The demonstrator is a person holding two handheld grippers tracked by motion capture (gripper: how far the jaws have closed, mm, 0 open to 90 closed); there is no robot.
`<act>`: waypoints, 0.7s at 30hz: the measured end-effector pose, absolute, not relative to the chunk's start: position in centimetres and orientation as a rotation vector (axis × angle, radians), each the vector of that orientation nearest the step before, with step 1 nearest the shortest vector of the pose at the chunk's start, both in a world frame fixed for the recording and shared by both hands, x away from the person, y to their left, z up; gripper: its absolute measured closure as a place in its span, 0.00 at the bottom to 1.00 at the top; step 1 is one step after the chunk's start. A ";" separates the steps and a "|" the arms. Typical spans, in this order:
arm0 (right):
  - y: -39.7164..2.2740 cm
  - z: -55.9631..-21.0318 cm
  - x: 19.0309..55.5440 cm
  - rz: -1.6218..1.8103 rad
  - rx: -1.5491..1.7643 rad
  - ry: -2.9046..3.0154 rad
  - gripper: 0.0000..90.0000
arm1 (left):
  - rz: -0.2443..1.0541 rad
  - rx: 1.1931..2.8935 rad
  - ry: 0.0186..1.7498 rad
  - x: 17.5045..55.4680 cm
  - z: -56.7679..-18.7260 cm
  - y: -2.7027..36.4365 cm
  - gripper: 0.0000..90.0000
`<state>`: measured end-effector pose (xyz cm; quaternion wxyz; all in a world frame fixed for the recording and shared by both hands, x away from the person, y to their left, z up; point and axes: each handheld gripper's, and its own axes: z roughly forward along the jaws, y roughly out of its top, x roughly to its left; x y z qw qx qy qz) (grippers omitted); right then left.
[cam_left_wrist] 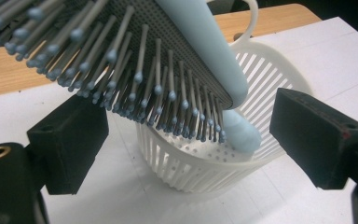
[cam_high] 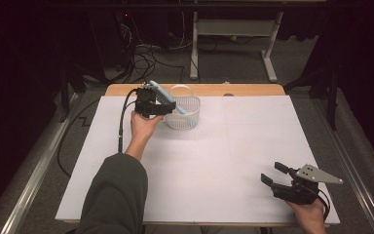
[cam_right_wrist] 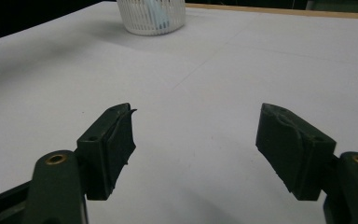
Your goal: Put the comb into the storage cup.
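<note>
The pale blue plastic hairbrush (cam_left_wrist: 177,65) leans handle-down in the white slotted plastic basket (cam_left_wrist: 200,163) at the table's far left. Both the left gripper (cam_left_wrist: 186,135) and the right gripper (cam_right_wrist: 198,149) gape empty; next, I judge, the left one backs away.

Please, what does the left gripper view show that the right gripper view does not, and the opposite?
Left gripper view alone: the light blue hairbrush close up, its bristles and its handle end resting inside the basket, between the open left gripper.

Right gripper view alone: the open right gripper over bare white table cover, holding nothing.

Both: the white slotted basket, the white cover and the wooden table edge.
</note>
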<state>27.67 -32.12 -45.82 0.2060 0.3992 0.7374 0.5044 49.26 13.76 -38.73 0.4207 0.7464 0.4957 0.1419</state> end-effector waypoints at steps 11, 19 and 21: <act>-32.1 -45.8 27.7 1.403 1.113 2.055 0.31 | 0.351 1.877 1.243 48.9 -39.1 14.3 0.12; -32.1 -45.8 27.7 1.405 1.110 2.054 0.31 | 0.357 1.869 1.243 48.4 -39.2 14.8 0.12; -32.1 -45.8 27.7 1.406 1.114 2.052 0.31 | 0.358 1.868 1.241 48.3 -39.2 14.9 0.12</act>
